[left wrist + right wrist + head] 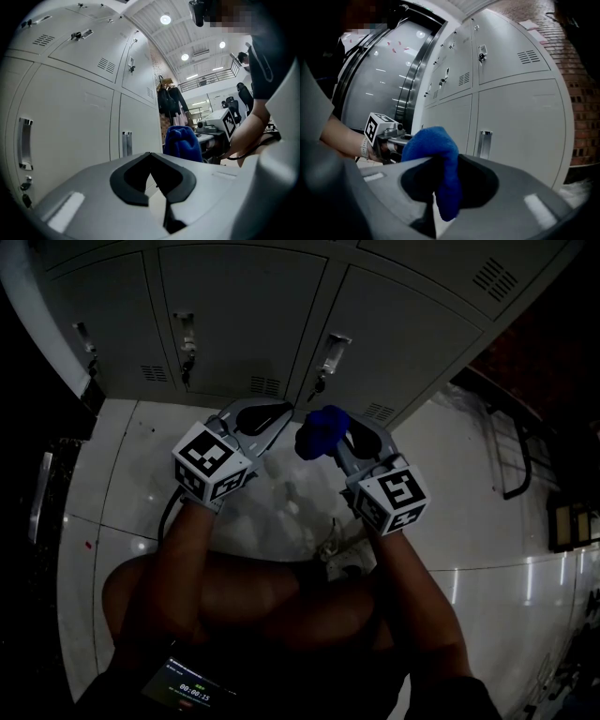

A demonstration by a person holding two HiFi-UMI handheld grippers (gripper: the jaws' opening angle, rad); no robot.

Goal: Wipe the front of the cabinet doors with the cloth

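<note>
A blue cloth (pixel 320 430) is bunched up in my right gripper (pixel 330 439), which is shut on it; in the right gripper view the cloth (pixel 439 159) hangs down between the jaws. My left gripper (pixel 270 420) is shut with nothing in it, held just left of the cloth (pixel 183 143). Both grippers point at the grey cabinet doors (pixel 239 306), a short way off them. The doors carry upright metal handles (pixel 330 352) with small locks. In the left gripper view a door (pixel 70 122) fills the left side.
White tiled floor (pixel 469 484) lies under the grippers. A dark metal rack (pixel 511 442) stands at the right of the cabinets. The person's knees (pixel 272 592) are low in the head view. A brick wall (pixel 581 93) flanks the cabinets.
</note>
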